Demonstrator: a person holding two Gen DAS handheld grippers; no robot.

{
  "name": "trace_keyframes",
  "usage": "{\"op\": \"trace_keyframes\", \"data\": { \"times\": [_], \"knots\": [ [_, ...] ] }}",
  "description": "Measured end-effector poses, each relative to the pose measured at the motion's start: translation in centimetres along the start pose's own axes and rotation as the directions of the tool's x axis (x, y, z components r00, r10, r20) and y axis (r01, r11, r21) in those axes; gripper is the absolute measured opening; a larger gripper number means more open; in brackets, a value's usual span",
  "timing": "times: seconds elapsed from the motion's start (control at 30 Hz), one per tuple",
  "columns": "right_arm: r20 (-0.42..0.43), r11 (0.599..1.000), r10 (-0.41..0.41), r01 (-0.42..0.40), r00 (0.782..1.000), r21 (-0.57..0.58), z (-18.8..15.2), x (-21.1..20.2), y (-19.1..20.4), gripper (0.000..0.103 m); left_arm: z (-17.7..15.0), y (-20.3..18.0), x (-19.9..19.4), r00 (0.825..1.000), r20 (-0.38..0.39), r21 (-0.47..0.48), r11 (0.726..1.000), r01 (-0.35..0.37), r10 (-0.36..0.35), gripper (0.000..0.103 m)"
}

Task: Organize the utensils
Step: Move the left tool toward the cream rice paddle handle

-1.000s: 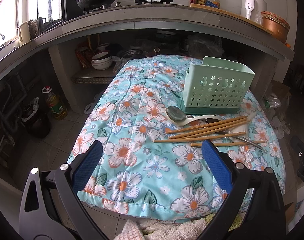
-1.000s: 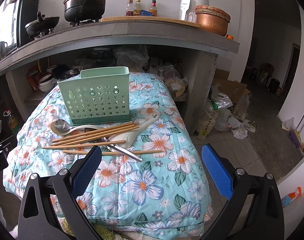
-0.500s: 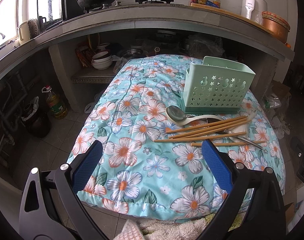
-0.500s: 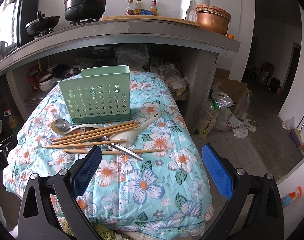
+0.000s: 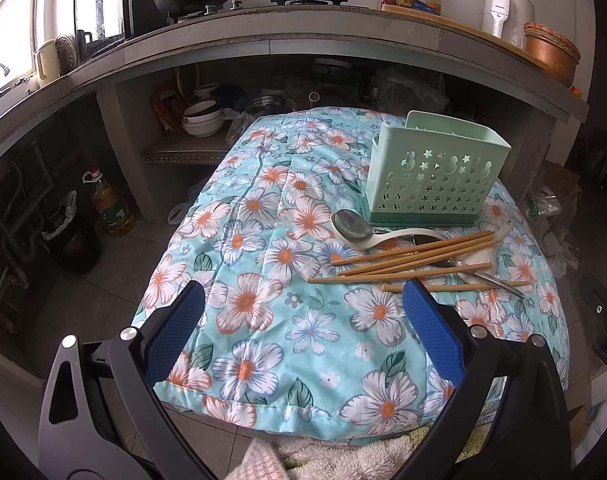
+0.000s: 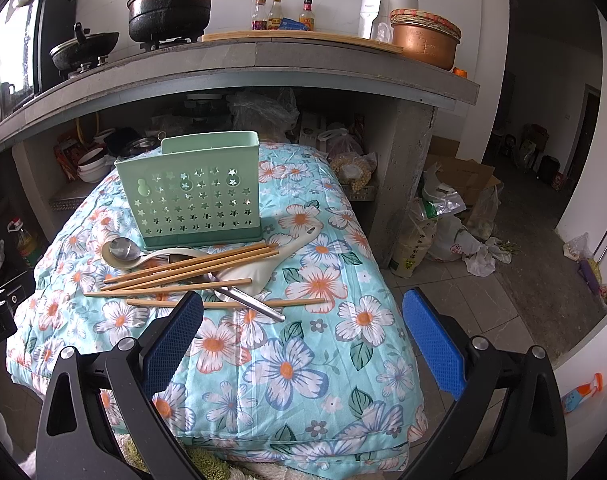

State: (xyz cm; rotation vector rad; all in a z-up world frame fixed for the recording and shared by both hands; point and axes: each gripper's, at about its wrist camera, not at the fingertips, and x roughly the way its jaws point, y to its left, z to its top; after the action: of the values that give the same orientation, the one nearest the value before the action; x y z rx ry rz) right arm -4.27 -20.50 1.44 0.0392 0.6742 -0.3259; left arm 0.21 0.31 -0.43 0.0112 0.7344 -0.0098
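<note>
A mint-green perforated utensil holder (image 5: 433, 184) (image 6: 195, 196) stands upright on a floral quilt-covered table (image 5: 263, 312) (image 6: 295, 368). In front of it lies a pile: several wooden chopsticks (image 5: 411, 256) (image 6: 191, 268), a metal spoon (image 5: 349, 224) (image 6: 123, 249), a white ceramic spoon (image 5: 403, 237) (image 6: 263, 266) and a metal handle (image 6: 251, 304). My left gripper (image 5: 301, 332) hovers open over the near left of the quilt, holding nothing. My right gripper (image 6: 301, 332) is open and holding nothing, its left pad (image 6: 171, 340) just short of the nearest chopstick.
A concrete counter (image 6: 263, 60) behind the table carries pots, bottles and a copper pot. Bowls (image 5: 201, 118) sit on the shelf under it. An oil bottle (image 5: 109, 208) stands on the floor at left; bags (image 6: 443, 232) lie on the floor at right.
Both views have hardly shifted; the right gripper has crept slightly nearer the pile. Both stay open.
</note>
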Motion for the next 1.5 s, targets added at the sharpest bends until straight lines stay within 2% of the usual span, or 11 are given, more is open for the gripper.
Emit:
{"op": "trace_keyframes", "data": {
  "times": [0.23, 0.5, 0.63, 0.77, 0.97, 1.03, 1.1, 1.13, 1.2, 1.37, 1.5],
  "knots": [
    [-0.008, 1.000, -0.001, 0.001, 1.000, -0.005, -0.7, 0.7, 0.3, 0.098, -0.3, 0.1, 0.3, 1.000, -0.008, -0.002, 1.000, 0.012, -0.012, 0.095],
    [-0.057, 1.000, -0.005, 0.005, 0.998, -0.003, -1.5, 2.4, 0.3, 0.098, 0.2, 0.2, 4.1, 0.997, -0.071, -0.021, 0.999, 0.041, -0.042, 0.095],
    [-0.036, 1.000, -0.026, 0.027, 0.999, 0.002, -1.2, 3.1, 0.4, 0.098, 1.1, -0.3, 5.5, 0.997, -0.044, 0.003, 0.998, 0.068, -0.068, 0.095],
    [-0.024, 0.998, -0.053, 0.053, 0.998, 0.016, -0.9, 4.1, 0.3, 0.098, 2.3, 0.0, 7.2, 0.992, -0.023, 0.000, 0.993, 0.122, -0.122, 0.095],
    [-0.051, 0.999, -0.041, 0.042, 0.998, 0.016, -0.4, 6.2, 1.1, 0.098, 3.7, 0.7, 9.5, 0.983, 0.012, -0.006, 0.983, 0.184, -0.184, 0.095],
    [-0.058, 0.999, -0.036, 0.036, 0.998, 0.001, -0.2, 6.8, 1.8, 0.098, 4.1, 0.8, 10.3, 0.977, 0.006, 0.008, 0.977, 0.214, -0.214, 0.089],
    [-0.064, 0.999, -0.034, 0.033, 0.997, -0.017, 0.0, 7.4, 2.5, 0.098, 4.3, 0.9, 11.2, 0.964, -0.021, 0.014, 0.964, 0.265, -0.265, 0.073],
    [-0.066, 0.999, -0.035, 0.033, 0.997, -0.027, 0.0, 7.6, 2.9, 0.098, 4.4, 1.1, 11.9, 0.956, -0.043, 0.008, 0.957, 0.290, -0.289, 0.070],
    [-0.071, 0.999, -0.031, 0.028, 0.997, -0.041, 0.2, 8.1, 3.6, 0.098, 4.4, 1.4, 13.2, 0.939, -0.088, -0.014, 0.943, 0.334, -0.333, 0.056],
    [-0.090, 0.998, -0.026, 0.021, 0.996, -0.054, 0.6, 9.3, 4.8, 0.098, 4.0, 1.8, 16.1, 0.893, -0.183, -0.059, 0.912, 0.407, -0.411, 0.041],
    [-0.110, 0.998, -0.029, 0.024, 0.993, -0.054, 0.7, 10.2, 5.5, 0.098, 3.9, 2.4, 18.3, 0.844, -0.245, -0.139, 0.879, 0.456, -0.477, 0.032]
  ]
}}
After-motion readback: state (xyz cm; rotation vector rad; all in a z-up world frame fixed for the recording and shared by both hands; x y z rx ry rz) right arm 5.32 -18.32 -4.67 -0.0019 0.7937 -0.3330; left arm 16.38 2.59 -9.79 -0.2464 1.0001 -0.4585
